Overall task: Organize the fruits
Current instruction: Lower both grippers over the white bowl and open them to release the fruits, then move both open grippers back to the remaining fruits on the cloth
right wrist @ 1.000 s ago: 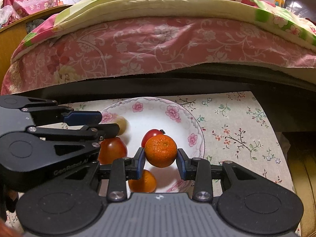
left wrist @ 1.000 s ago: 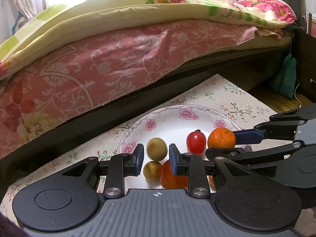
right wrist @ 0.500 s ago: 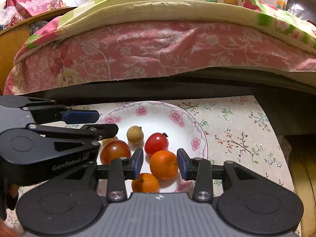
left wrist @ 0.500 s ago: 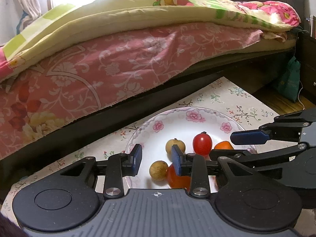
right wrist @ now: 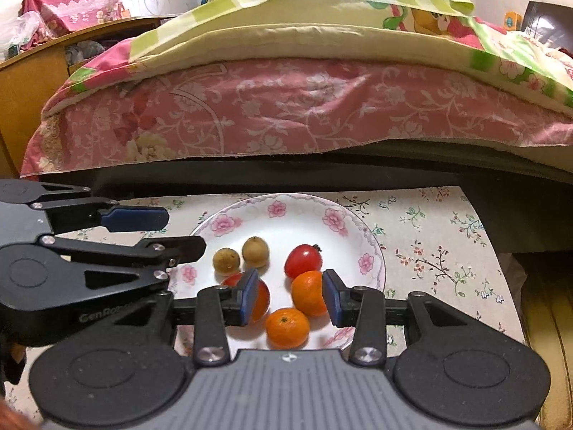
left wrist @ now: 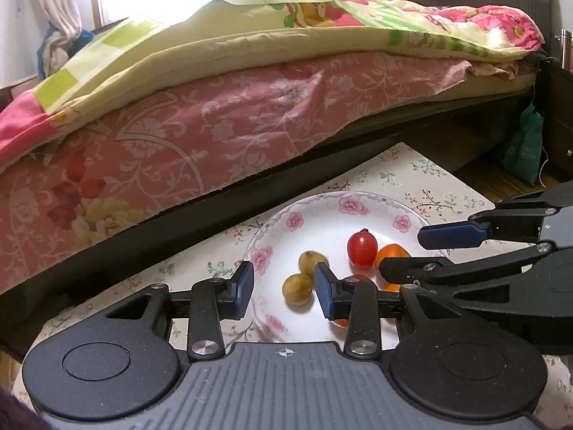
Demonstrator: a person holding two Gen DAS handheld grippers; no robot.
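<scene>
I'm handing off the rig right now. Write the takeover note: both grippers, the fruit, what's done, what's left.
Left gripper: open, empty, near edge of the plate.
Right gripper: open, empty, above the plate.
On the plate: two oranges, two tomatoes, two small brown fruits.
Done: all six visible fruits are plated.
Left: no loose fruit visible on the floral cloth; probably just check outside the views.

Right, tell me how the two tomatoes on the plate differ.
The far tomato is in full view, while the near tomato is partly hidden behind a finger of the right gripper. The far tomato is bright red and the near tomato more orange-red. The far tomato's dark stem end shows; the near tomato's does not. Both lie on the flowered plate.
</scene>
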